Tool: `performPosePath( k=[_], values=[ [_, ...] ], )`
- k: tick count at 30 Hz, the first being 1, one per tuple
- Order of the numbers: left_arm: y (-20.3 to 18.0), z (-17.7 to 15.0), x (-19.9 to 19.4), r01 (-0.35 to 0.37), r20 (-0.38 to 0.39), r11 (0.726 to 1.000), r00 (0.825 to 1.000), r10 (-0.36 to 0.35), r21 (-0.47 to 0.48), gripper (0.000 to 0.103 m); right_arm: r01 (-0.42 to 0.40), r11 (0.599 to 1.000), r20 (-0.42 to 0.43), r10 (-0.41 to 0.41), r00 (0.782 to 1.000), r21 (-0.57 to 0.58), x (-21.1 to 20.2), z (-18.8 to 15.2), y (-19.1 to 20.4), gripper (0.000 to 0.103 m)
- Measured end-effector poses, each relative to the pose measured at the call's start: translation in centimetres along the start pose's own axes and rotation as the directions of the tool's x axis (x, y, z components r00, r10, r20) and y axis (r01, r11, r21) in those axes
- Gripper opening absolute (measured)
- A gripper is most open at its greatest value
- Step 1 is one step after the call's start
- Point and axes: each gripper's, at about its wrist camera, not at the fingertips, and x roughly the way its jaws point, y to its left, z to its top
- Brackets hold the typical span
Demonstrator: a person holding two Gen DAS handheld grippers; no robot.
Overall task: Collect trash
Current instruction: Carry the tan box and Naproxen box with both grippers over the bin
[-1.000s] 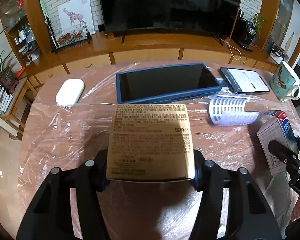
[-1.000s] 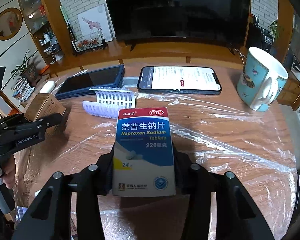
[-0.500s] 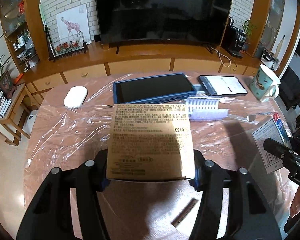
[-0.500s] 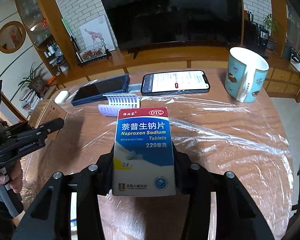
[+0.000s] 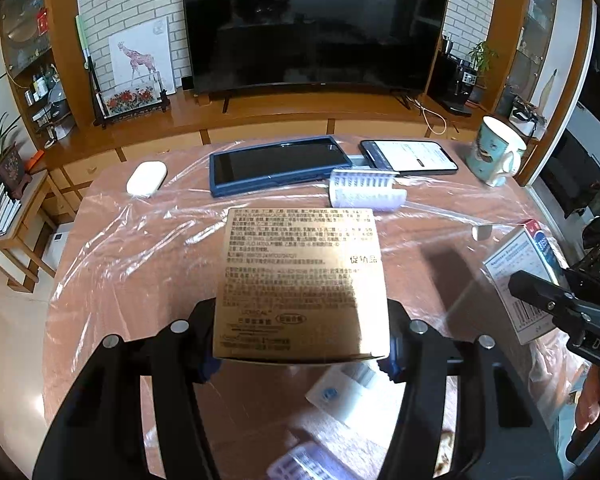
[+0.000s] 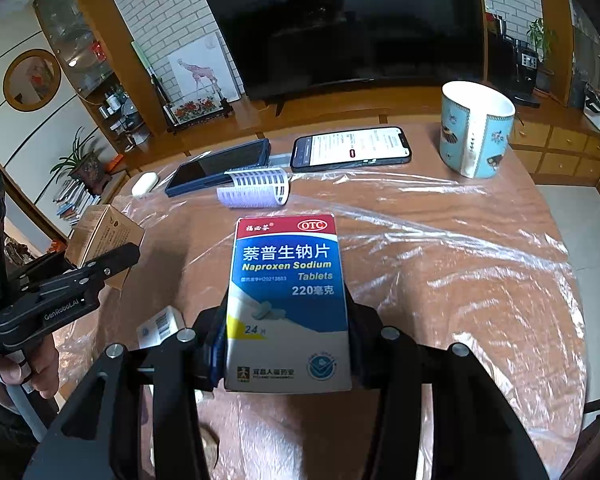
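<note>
Left wrist view: the left gripper (image 5: 300,354) clamps a gold cardboard box (image 5: 300,284) with dense Chinese print, above the plastic-covered wooden table (image 5: 140,248).

Right wrist view: the right gripper (image 6: 286,356) clamps a blue-and-white tablet carton (image 6: 287,304) reading "OTC", "Naproxen Sodium Tablets", near the table's middle.

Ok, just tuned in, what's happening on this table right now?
A person is clearing trash with both hands. The left hand-held gripper is clamped on a gold cardboard box with printed text; the right hand-held gripper is clamped on a blue and white naproxen tablet box. Both boxes are held above the plastic-covered wooden table. A curled white blister sheet lies near the dark tablet.
</note>
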Motion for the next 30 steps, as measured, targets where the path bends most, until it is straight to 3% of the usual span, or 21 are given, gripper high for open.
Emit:
performPosePath(
  k=[30],
  values=[
    [-2.8, -7.5, -7.2, 0.012, 0.020, 1.000, 1.000, -0.012, -0.004, 0.059, -0.034, 0.997, 0.002, 0.035, 0.999, -0.074, -7.6, -7.1, 0.9, 0.046]
  ],
)
